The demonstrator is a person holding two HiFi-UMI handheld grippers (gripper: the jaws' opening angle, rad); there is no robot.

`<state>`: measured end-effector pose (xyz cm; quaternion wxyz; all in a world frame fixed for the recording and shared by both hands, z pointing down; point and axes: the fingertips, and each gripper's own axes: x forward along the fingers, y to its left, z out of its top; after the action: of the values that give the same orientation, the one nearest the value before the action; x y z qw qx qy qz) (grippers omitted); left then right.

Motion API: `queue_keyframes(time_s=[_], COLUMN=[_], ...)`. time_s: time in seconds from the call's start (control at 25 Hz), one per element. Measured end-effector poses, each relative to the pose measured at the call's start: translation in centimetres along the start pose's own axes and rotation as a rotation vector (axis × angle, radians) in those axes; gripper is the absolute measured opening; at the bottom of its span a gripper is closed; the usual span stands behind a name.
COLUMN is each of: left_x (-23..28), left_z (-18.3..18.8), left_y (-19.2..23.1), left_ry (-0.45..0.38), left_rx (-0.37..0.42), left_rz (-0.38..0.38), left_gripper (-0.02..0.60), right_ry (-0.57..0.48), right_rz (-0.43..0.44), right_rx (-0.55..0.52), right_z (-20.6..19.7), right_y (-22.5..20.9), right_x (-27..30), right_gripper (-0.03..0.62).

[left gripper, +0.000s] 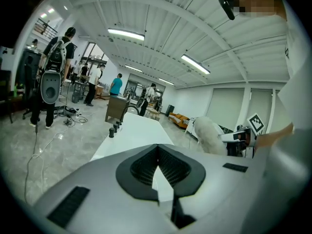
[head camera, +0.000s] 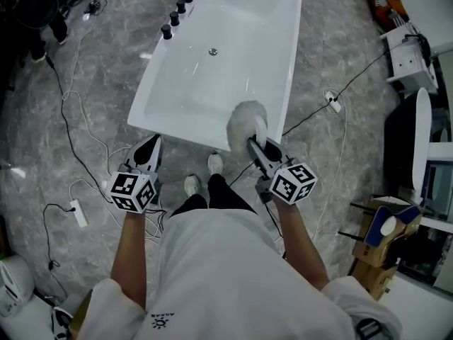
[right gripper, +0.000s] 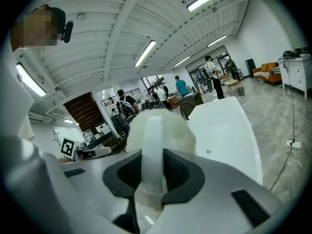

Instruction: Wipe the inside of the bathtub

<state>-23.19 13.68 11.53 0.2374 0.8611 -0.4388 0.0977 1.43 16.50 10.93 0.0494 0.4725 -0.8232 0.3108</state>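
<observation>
Bathtub [head camera: 233,34]: big, white and empty, on the grey floor, right in front of the person's shoes [head camera: 204,177].
Drain [head camera: 212,51]: a small round spot in the bottom of the bathtub, toward its far end.
Taps [head camera: 175,16]: a row of black knobs on the bathtub's far left rim.
Fluffy wiper [head camera: 245,121]: a white puffy ball on a white handle, at the bathtub's near rim, close to the near right corner. I cannot tell if it touches the rim.
Right gripper [head camera: 256,146]: its jaws squeeze tight on the fluffy wiper's handle, just outside the bathtub's near rim.
Left gripper [head camera: 151,144]: its jaws are pressed together with nothing in them, just outside the bathtub's near left corner.
Step now: I think the wiping is only starting, because the puffy ball is at the edge and not down inside the bathtub.
How to do it well: I would reach the puffy ball over the near rim and down onto the inside wall. Press gently so it squashes a little. Go in long lines toward the drain, each line next to the last, so no spot is missed. Hold the handle tight so it does not spin. Keep the left gripper off the bathtub, or it could bump the rim.
Writing: I see no brand or words on the bathtub or the fluffy wiper. Each gripper has a cube [head camera: 294,183] with black and white square patterns, not letters. A small dark print on the person's white top is too tiny to read.
</observation>
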Motion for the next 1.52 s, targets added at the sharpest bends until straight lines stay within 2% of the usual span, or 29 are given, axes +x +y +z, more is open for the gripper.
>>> queue_keyframes(time_s=[0.44,0.68,0.8,1.12,1.36,1.52], left_x=[4.2,5.7,5.8,6.2,6.8,7.0], left_z=[1.1,0.5,0.1,-1.5,-2.8,-2.8], left_y=[2.3,3.8,4.8,7.0,10.1,12.5], left_ry=[0.015,0.030,0.030,0.050,0.082,0.045], left_rx=[-0.033,-0.072,-0.098,-0.106,-0.102,-0.151], left_rz=[0.150,0.248,0.280,0.310,0.304,0.292], left_gripper=[0.008,0.008,0.008,0.008,0.008,0.008], right_ry=[0.218,0.367,0.427,0.522,0.605,0.637], right_rz=[0.211,0.376,0.430,0.516,0.535,0.539], right_rx=[-0.168,-0.184,-0.191,-0.203,-0.280,-0.229], right_z=[-0.4,-2.6,-3.8,-6.1,-8.4,-10.0], right_y=[-2.1,-3.4,-3.5,-3.0,-1.9,-1.1], right_x=[7.8,11.9,14.0,18.9,22.3,25.1], right_gripper=[0.095,0.095,0.095,0.095,0.095,0.094])
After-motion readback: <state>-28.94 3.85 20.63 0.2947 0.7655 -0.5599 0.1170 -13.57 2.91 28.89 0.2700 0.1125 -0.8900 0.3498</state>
